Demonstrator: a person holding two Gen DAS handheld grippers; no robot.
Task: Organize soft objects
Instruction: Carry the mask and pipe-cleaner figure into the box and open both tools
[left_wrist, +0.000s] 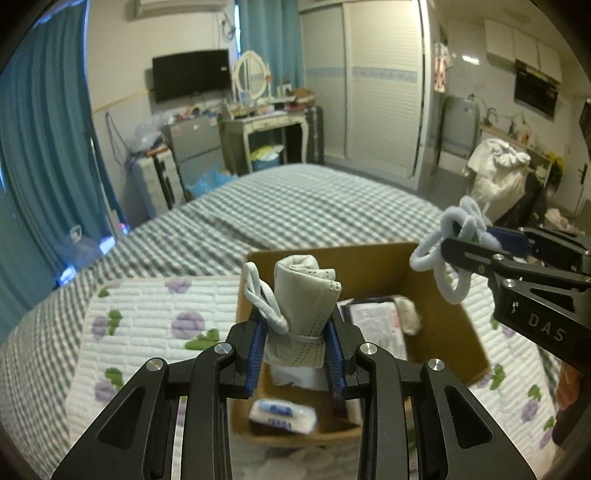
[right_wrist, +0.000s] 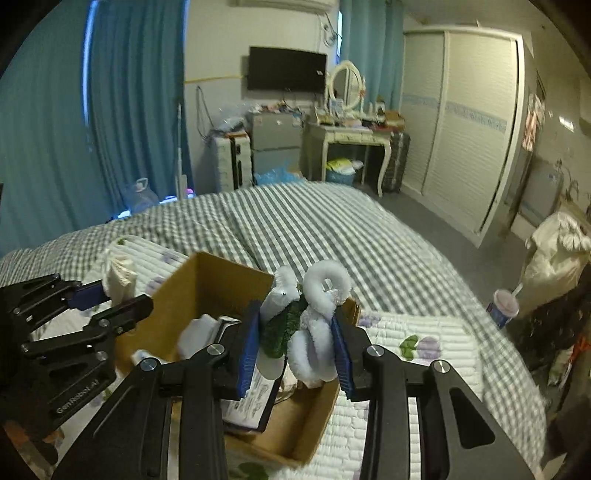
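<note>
Two grippers are held above a cardboard box (left_wrist: 424, 280) that is set on a flower-printed quilt (left_wrist: 147, 325), itself spread over a checked bedcover (left_wrist: 295, 206). A rolled beige mask (left_wrist: 301, 310), tied round with its white ear loops, is clamped between the blue pads of the left gripper (left_wrist: 297, 354), directly over the box's open top. A white fuzzy chenille toy (right_wrist: 317, 325) with a dark green part is gripped between the pads of the right gripper (right_wrist: 295, 350), over the box's right-hand side; its looped ends are seen sticking out in the left wrist view.

Inside the box, a printed packet (left_wrist: 376, 325), a white cloth lump (left_wrist: 408, 314) and a small white pack with blue print (left_wrist: 282, 410) are seen; the print is too blurred to be read. The box's far wall and the left gripper's fingers are placed between the two held things.

Beyond the bed, a wall television (left_wrist: 192, 74), a dressing table with an oval mirror (left_wrist: 251, 74), a sliding wardrobe (left_wrist: 376, 85) and blue curtains (left_wrist: 40, 140) are seen. A lidded drink cup (right_wrist: 503, 306) is stood right of the bed.

"DAS" is read on the right gripper's body, and "GenRobot.AI" on the left's.
</note>
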